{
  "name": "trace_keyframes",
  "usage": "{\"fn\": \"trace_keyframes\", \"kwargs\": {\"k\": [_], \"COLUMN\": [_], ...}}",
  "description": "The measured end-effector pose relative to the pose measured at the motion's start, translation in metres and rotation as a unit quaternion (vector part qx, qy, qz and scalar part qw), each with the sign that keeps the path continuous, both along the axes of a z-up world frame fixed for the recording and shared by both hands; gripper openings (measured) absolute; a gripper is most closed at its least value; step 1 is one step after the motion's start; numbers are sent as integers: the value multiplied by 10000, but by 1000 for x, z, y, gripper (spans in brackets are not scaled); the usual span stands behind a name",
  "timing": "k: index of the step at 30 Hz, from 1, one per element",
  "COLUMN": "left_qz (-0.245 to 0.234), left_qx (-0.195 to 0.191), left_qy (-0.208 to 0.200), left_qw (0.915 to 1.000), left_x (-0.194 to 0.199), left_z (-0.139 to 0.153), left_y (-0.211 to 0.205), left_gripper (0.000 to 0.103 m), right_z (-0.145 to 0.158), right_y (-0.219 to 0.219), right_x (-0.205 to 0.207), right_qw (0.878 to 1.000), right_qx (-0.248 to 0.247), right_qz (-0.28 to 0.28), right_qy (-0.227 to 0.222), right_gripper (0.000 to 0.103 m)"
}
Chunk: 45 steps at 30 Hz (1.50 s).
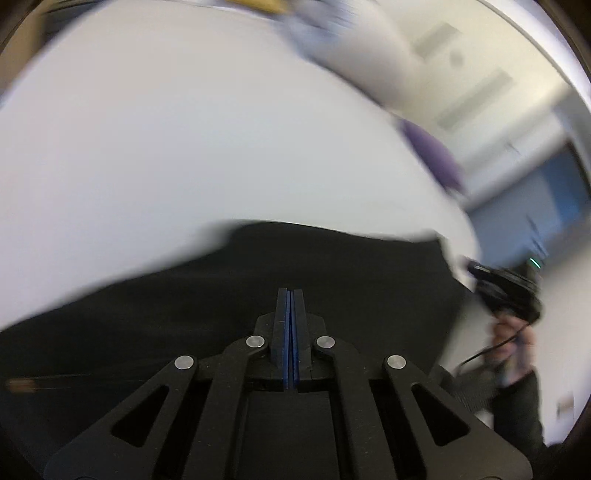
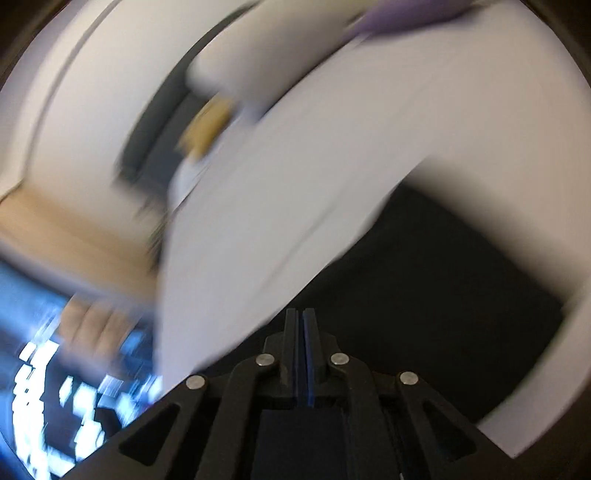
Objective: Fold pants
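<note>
The black pants (image 1: pixel 295 266) lie on a white table (image 1: pixel 184 140); the left wrist view shows them spread across the lower half, under and ahead of my left gripper (image 1: pixel 290 295). Its blue-padded fingers are pressed together; I cannot see cloth between them. In the right wrist view the pants (image 2: pixel 443 277) lie on the white table (image 2: pixel 295 184), ahead and to the right of my right gripper (image 2: pixel 300 314). Its fingers are closed with a thin gap; no cloth shows between them. Both views are motion-blurred.
A purple garment (image 1: pixel 432 155) lies at the table's far right edge, also blurred at the top of the right wrist view (image 2: pixel 402 14). A tan thing (image 2: pixel 207 129) and pale cloth (image 1: pixel 314 26) sit at the far edge. The other hand-held gripper (image 1: pixel 506 291) shows at right.
</note>
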<state>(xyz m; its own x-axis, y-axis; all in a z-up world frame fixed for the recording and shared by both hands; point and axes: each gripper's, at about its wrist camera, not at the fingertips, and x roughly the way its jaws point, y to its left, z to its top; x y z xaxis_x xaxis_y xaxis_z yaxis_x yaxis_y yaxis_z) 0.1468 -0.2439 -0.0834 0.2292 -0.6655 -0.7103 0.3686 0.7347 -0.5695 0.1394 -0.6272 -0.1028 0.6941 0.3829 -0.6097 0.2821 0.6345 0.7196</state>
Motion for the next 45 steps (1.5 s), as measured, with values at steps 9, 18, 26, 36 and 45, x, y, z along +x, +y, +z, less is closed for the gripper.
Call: {"fn": "trace_keyframes", "kwargs": {"k": [9, 18, 26, 36, 45], "left_qz": [-775, 181, 567, 240, 427], "left_qx": [-178, -336, 434, 291, -203], "left_qy": [903, 830, 361, 387, 789], "left_qw": [9927, 9958, 9968, 9985, 9958], "left_x": [-17, -14, -48, -46, -55], "left_z": [-72, -74, -56, -50, -74], "left_y": [-105, 4, 74, 9, 73], "left_gripper": [1, 1, 1, 1, 1], "right_z": [-76, -78, 3, -53, -60], "right_y": [57, -116, -120, -90, -90], "right_x": [-12, -56, -110, -136, -112], "right_qw": [9952, 9839, 9579, 9687, 9609], "right_qx": [723, 471, -841, 597, 1391], "right_qz": [531, -1703, -2693, -2397, -2393], "right_qy": [386, 247, 533, 264, -118], "right_gripper": [0, 0, 56, 64, 50]}}
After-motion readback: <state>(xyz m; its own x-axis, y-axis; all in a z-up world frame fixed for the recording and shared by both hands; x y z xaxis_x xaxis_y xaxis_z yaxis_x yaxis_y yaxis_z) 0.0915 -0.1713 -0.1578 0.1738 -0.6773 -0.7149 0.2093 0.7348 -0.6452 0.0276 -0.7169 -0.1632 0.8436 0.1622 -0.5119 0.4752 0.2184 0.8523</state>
